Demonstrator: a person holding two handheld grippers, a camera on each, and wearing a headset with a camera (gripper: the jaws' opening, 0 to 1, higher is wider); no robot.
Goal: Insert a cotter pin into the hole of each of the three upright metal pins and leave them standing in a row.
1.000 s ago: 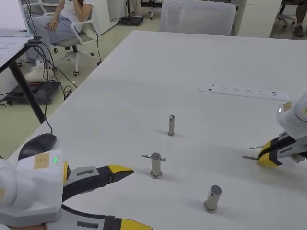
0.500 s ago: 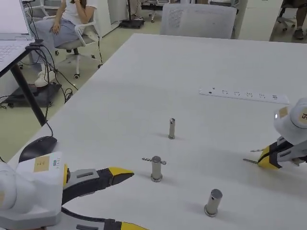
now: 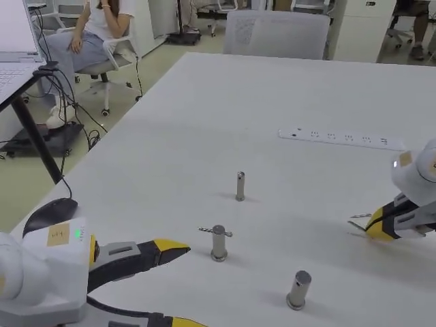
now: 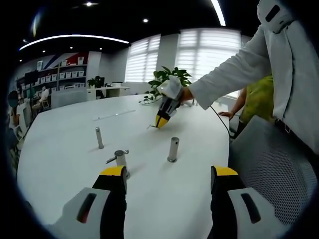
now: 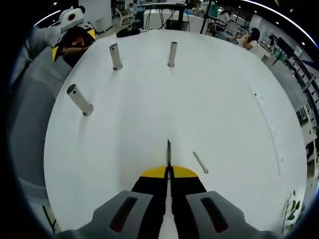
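Between the pressed-together yellow tips of the right gripper (image 5: 168,170), a cotter pin (image 5: 168,152) is pinched. Its length points straight forward over the white workbench (image 5: 214,89). Just beside it a loose cotter pin (image 5: 200,162) lies flat on the bench, apart from the jaws. In the head view this gripper (image 3: 371,228) sits low at the right side of the bench, held by a hand in a white sleeve.

The left gripper (image 4: 169,172) has its jaws spread wide with nothing between them. In the head view it (image 3: 182,283) is at the near left corner of the bench, pointing toward the metal pins.

Three metal pins stand upright on the bench between the two grippers, well apart from each other and from both sets of jaws. The middle metal pin (image 3: 219,243) is nearest the left gripper and carries an inserted cotter pin (image 3: 215,232) crosswise through its top, sticking out on both sides. The far metal pin (image 3: 240,186) stands beyond it, toward the bench's centre. The near metal pin (image 3: 298,289) stands closest to the person, to the right of the middle one.

Farther back, a white power strip (image 3: 340,138) lies across the bench. A computer mouse (image 3: 48,214) rests at the bench's left edge. Past the bench, a person (image 3: 95,27) sits on an office chair.
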